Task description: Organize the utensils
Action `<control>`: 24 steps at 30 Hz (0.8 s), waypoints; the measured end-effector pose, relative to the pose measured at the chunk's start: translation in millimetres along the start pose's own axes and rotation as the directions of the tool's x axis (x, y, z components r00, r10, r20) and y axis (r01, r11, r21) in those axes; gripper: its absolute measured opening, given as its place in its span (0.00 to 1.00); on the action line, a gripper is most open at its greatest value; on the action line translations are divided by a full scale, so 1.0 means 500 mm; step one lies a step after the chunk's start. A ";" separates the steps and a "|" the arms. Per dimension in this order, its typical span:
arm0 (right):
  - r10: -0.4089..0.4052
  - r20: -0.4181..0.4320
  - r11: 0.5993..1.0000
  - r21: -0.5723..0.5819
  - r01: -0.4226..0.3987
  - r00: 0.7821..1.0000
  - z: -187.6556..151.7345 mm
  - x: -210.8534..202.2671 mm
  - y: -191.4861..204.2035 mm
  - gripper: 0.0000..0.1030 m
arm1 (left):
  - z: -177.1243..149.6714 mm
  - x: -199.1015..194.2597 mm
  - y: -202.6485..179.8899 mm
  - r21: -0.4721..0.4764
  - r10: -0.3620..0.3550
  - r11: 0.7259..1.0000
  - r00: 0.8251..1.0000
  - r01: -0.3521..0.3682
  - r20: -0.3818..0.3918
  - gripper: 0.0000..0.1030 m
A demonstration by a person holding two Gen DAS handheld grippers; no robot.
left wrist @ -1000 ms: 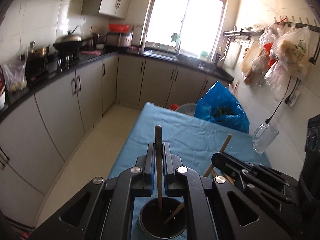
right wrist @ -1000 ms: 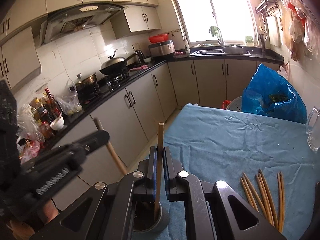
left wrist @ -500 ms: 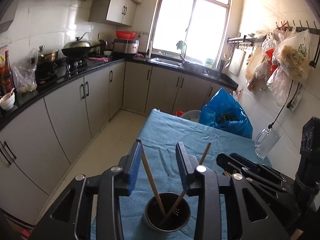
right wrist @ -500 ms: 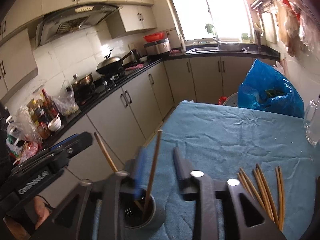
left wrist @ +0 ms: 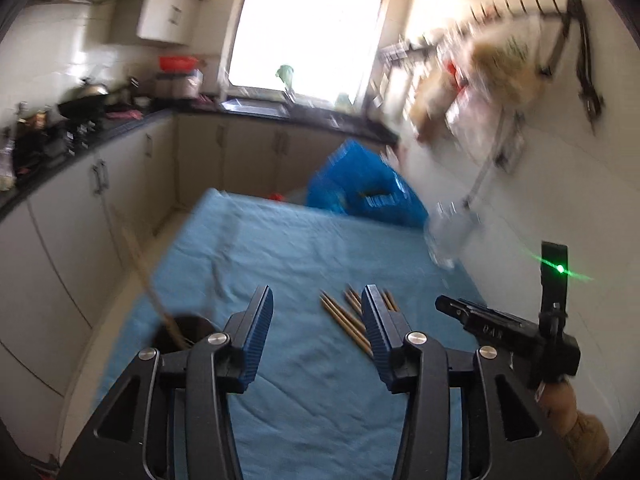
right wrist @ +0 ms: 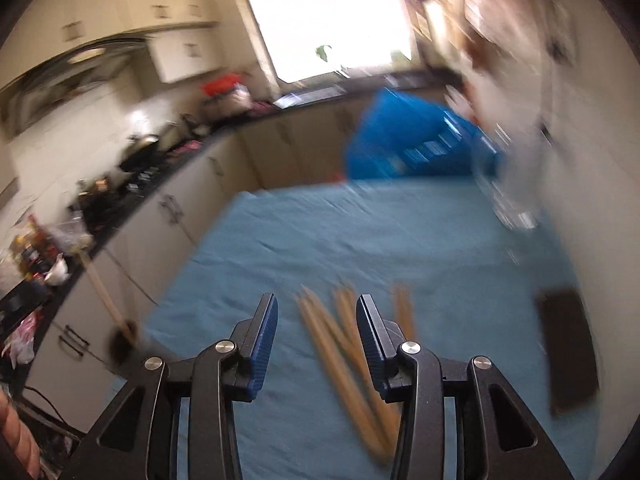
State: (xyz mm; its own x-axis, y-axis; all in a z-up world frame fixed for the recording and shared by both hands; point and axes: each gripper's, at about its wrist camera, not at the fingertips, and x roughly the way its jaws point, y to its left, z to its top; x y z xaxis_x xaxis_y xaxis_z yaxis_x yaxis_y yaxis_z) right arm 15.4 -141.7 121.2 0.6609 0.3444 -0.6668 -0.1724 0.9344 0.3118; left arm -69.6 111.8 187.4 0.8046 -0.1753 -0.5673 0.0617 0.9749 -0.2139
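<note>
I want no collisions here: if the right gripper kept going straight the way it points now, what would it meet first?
Probably the loose chopsticks lying on the blue cloth, just ahead of the open right gripper; blur leaves depth unsure.

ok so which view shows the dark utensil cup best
The left wrist view: the dark cup shows its open rim with a chopstick leaning in it. In the right wrist view, the cup is only a blurred dark patch at the table edge.

A bright window [left wrist: 308, 36] lights a narrow kitchen with white tiled walls. Beige cabinets [left wrist: 100, 184] under a dark counter [left wrist: 120, 130] run along the left, with upper cupboards [right wrist: 184, 56] above. The floor is pale.
</note>
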 end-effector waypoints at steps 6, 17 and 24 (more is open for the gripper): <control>0.008 -0.149 0.995 0.097 0.006 0.989 -0.073 0.067 -0.144 0.37 | -0.089 0.198 -0.083 0.008 -0.037 0.999 0.969 0.041 -0.243 0.43; 0.006 -0.200 1.000 -0.027 -0.012 0.980 -0.117 0.134 -0.143 0.21 | -0.178 0.414 -0.152 0.077 0.035 0.997 0.900 -0.002 -0.435 0.40; -0.005 -0.202 1.000 -0.024 0.000 0.979 -0.119 0.151 -0.154 0.15 | -0.174 0.422 -0.182 0.130 0.058 0.992 0.901 -0.002 -0.431 0.14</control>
State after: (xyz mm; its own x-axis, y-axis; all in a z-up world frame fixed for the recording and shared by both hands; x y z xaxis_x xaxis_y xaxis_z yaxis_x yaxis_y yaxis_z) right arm 35.1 -182.3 6.4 0.5006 0.3512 -0.7913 -0.1898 0.9363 0.2955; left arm 43.3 -25.7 17.8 0.4739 -0.1602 -0.8659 0.1365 0.9848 -0.1076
